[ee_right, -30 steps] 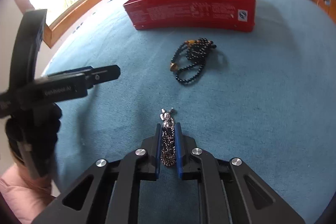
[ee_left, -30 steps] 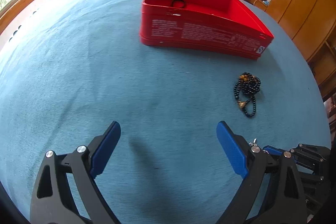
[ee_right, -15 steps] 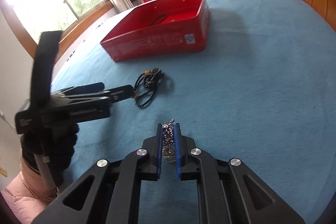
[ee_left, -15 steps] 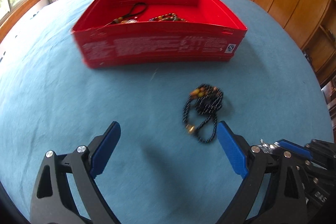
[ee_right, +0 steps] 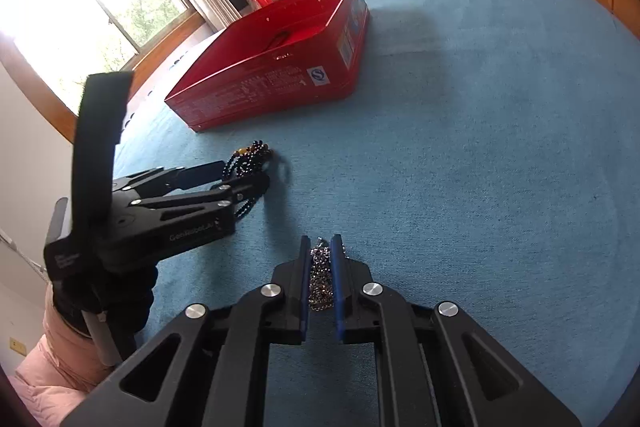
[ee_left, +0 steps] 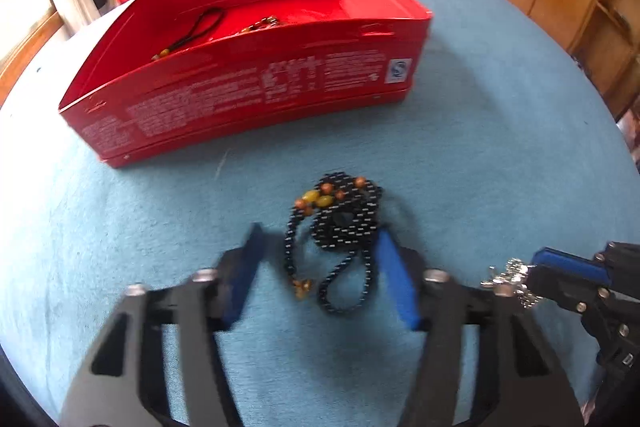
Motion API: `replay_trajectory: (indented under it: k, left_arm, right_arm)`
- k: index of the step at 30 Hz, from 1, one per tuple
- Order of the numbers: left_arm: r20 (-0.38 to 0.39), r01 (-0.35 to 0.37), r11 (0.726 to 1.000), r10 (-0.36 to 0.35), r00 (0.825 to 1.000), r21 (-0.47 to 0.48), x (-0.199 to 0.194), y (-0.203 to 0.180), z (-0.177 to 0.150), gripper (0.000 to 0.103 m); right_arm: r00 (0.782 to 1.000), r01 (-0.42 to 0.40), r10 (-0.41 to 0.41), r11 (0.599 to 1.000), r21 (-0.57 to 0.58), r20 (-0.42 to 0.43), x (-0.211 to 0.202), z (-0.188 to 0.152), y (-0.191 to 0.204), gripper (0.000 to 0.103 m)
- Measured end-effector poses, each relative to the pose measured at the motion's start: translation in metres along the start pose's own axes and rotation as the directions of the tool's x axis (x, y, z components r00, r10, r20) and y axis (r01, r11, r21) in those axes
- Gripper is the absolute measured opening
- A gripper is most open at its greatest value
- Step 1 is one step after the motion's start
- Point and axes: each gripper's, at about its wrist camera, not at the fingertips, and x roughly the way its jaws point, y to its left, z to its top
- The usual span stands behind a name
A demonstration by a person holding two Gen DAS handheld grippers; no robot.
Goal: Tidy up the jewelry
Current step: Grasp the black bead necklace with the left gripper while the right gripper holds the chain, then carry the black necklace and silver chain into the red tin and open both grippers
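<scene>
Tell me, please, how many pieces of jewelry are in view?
4: black beads between the closing left gripper pads; silver chain in the right gripper; two pieces in the box. More may be hidden.

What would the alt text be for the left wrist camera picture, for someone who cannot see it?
The left gripper is closing its blue jaws around a black beaded necklace lying on a blue cloth. Behind it stands an open red box with some jewelry inside; at right, the right gripper holds a silver chain.

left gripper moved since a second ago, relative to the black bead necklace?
Yes. The left gripper has come over to the black bead necklace, which sat off to its right on the blue cloth; the closing jaws now straddle it.
</scene>
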Motion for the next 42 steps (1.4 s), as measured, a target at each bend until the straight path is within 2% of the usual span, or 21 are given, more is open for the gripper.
replay_trajectory:
  k: [1, 2, 10, 11, 13, 17, 21, 23, 24, 25, 28, 30, 34, 38, 42]
  left_arm:
    - [0.0, 0.008, 1.0, -0.008, 1.0, 0.012, 0.0, -0.002, 0.0, 0.029]
    - [0.0, 0.012, 1.0, -0.012, 1.0, 0.016, -0.001, -0.003, 0.0, 0.028]
    - [0.027, 0.089, 0.995, -0.088, 0.996, -0.034, -0.017, 0.015, -0.01, 0.021]
    - [0.04, 0.099, 0.994, -0.098, 0.994, -0.034, -0.023, 0.018, -0.012, 0.021]
    - [0.062, 0.107, 0.994, -0.105, 0.993, -0.035, -0.033, 0.022, -0.017, 0.021]
    - [0.091, 0.128, 0.991, -0.124, 0.988, -0.036, -0.049, 0.035, -0.027, 0.021]
    - [0.088, 0.146, 0.988, -0.142, 0.986, -0.039, -0.053, 0.046, -0.037, 0.021]
    - [0.084, 0.149, 0.988, -0.145, 0.986, -0.044, -0.053, 0.049, -0.04, 0.021]
    - [0.086, 0.146, 0.988, -0.142, 0.986, -0.045, -0.053, 0.051, -0.04, 0.021]
    - [0.086, 0.147, 0.988, -0.142, 0.986, -0.047, -0.053, 0.053, -0.041, 0.021]
    - [0.086, 0.153, 0.987, -0.148, 0.985, -0.055, -0.055, 0.057, -0.044, 0.021]
    - [0.09, 0.15, 0.987, -0.144, 0.985, -0.062, -0.056, 0.062, -0.044, 0.021]
    - [0.102, 0.158, 0.984, -0.15, 0.983, -0.082, -0.062, 0.07, -0.044, 0.021]
    - [0.118, 0.166, 0.981, -0.154, 0.981, -0.098, -0.07, 0.077, -0.043, 0.022]
    - [0.139, 0.179, 0.978, -0.163, 0.977, -0.109, -0.081, 0.084, -0.04, 0.022]
  right_arm:
    - [1.0, 0.002, -0.002, 1.0, 0.002, -0.003, 0.0, 0.0, 0.001, 0.009]
    - [1.0, 0.004, -0.004, 1.0, 0.004, -0.006, 0.001, 0.0, 0.002, 0.009]
    - [1.0, 0.004, -0.004, 1.0, 0.021, -0.017, 0.001, 0.002, 0.009, 0.015]
    - [1.0, 0.007, -0.007, 1.0, 0.02, -0.022, 0.001, 0.001, 0.01, 0.018]
    - [0.999, 0.017, -0.016, 1.0, 0.026, -0.029, 0.0, -0.002, 0.01, 0.034]
    - [0.997, 0.057, -0.056, 0.998, 0.023, -0.046, 0.002, -0.011, 0.011, 0.043]
    - [0.993, 0.105, -0.105, 0.994, 0.009, -0.053, 0.012, -0.017, 0.014, 0.044]
    - [0.991, 0.126, -0.126, 0.992, -0.004, -0.043, 0.014, -0.018, 0.019, 0.041]
    - [0.99, 0.132, -0.133, 0.991, -0.009, -0.041, 0.016, -0.017, 0.02, 0.029]
    - [0.987, 0.159, -0.159, 0.987, -0.02, -0.037, 0.019, -0.017, 0.023, 0.022]
    - [0.982, 0.185, -0.186, 0.981, -0.049, -0.019, 0.023, -0.017, 0.029, 0.014]
    - [0.987, 0.16, -0.161, 0.987, -0.032, -0.025, 0.023, -0.017, 0.028, 0.012]
    - [0.999, 0.006, -0.003, 0.999, 0.047, -0.051, 0.019, -0.013, 0.022, 0.01]
    - [0.993, -0.11, 0.112, 0.992, 0.061, -0.035, 0.008, -0.008, 0.03, 0.01]
    - [0.985, -0.173, 0.173, 0.984, 0.04, 0.003, -0.007, 0.001, 0.043, 0.01]
